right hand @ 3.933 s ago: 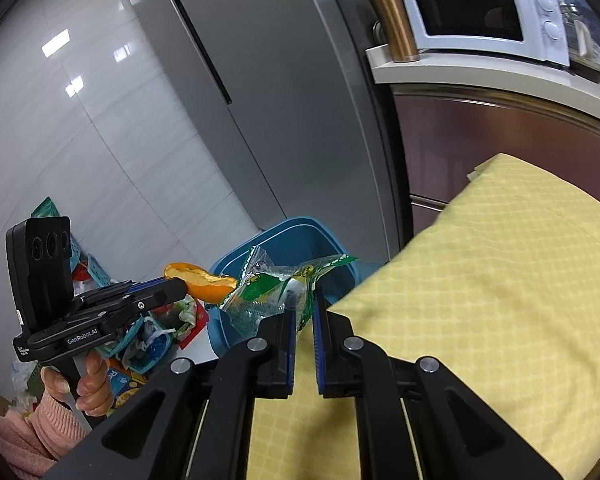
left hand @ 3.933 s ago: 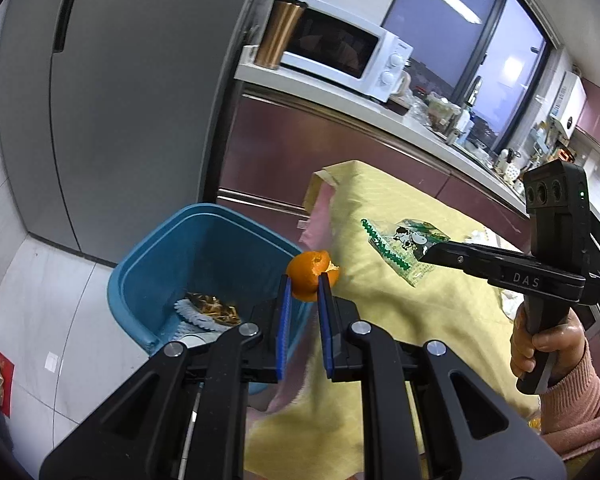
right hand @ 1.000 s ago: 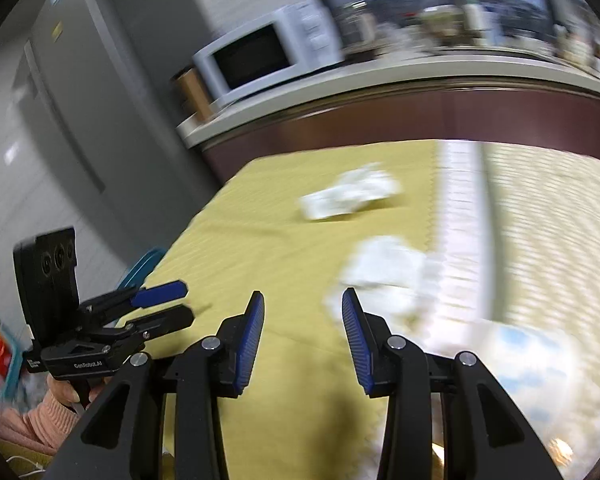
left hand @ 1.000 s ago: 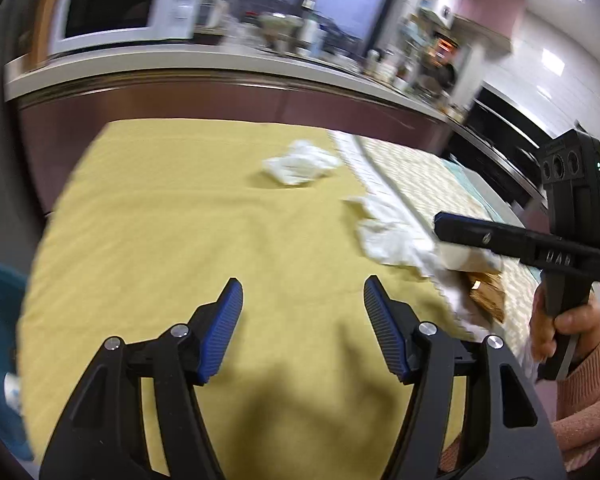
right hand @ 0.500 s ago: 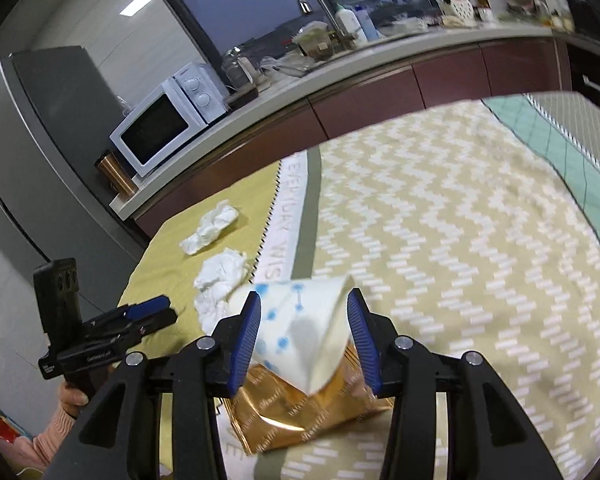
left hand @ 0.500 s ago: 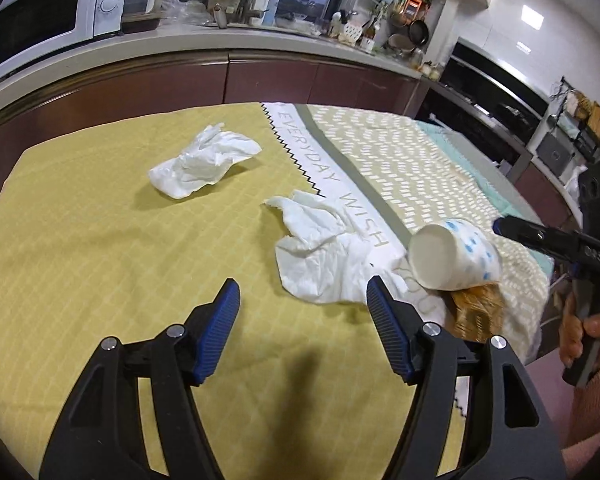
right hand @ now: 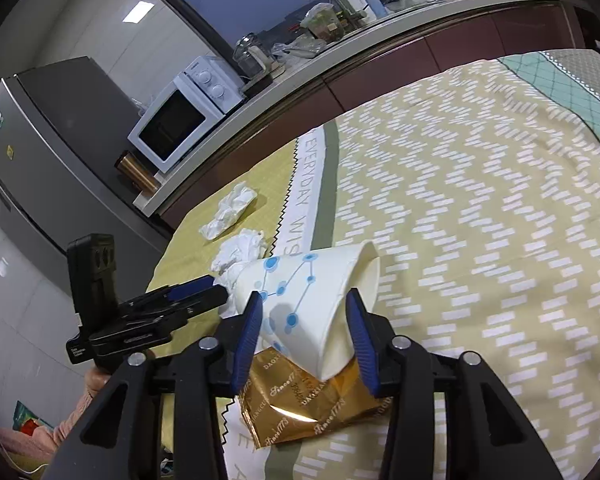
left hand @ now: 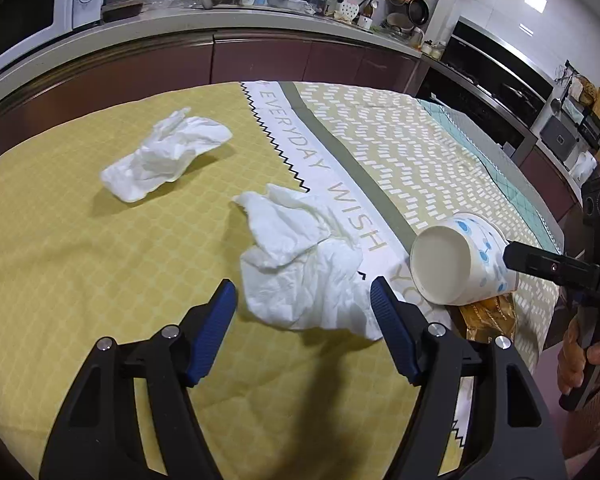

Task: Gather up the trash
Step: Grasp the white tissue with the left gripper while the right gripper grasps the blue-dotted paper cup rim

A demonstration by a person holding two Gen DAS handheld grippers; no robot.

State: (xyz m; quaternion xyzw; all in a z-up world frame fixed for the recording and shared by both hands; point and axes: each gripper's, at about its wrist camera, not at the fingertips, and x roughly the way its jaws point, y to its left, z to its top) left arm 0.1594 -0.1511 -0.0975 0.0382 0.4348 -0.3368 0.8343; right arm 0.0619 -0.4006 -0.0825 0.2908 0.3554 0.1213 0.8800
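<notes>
My left gripper point(left hand: 302, 318) is open, its jaws on either side of the near edge of a crumpled white tissue point(left hand: 304, 272) on the yellow tablecloth point(left hand: 80, 264). A second tissue point(left hand: 164, 156) lies farther back left. My right gripper point(right hand: 304, 338) is open around a tipped white paper cup with blue dots point(right hand: 312, 304), which lies on a gold foil wrapper point(right hand: 312, 408). The cup point(left hand: 458, 264) and wrapper point(left hand: 488, 316) also show in the left wrist view, with the right gripper point(left hand: 512, 258) at the cup. Both tissues point(right hand: 240, 254) point(right hand: 230, 210) and the left gripper point(right hand: 216, 288) show in the right wrist view.
The table carries a patterned cloth with an "EVERYDAY WISH" band point(left hand: 332, 192). Behind it runs a kitchen counter point(left hand: 228, 20) with a microwave point(right hand: 184, 116), a copper tumbler point(right hand: 136, 174) and bottles. A grey fridge point(right hand: 48, 136) stands at the left.
Both grippers dropped their trash and swung from the blue bin to the table. In the last half second the left closed in on the near tissue and the right on the cup.
</notes>
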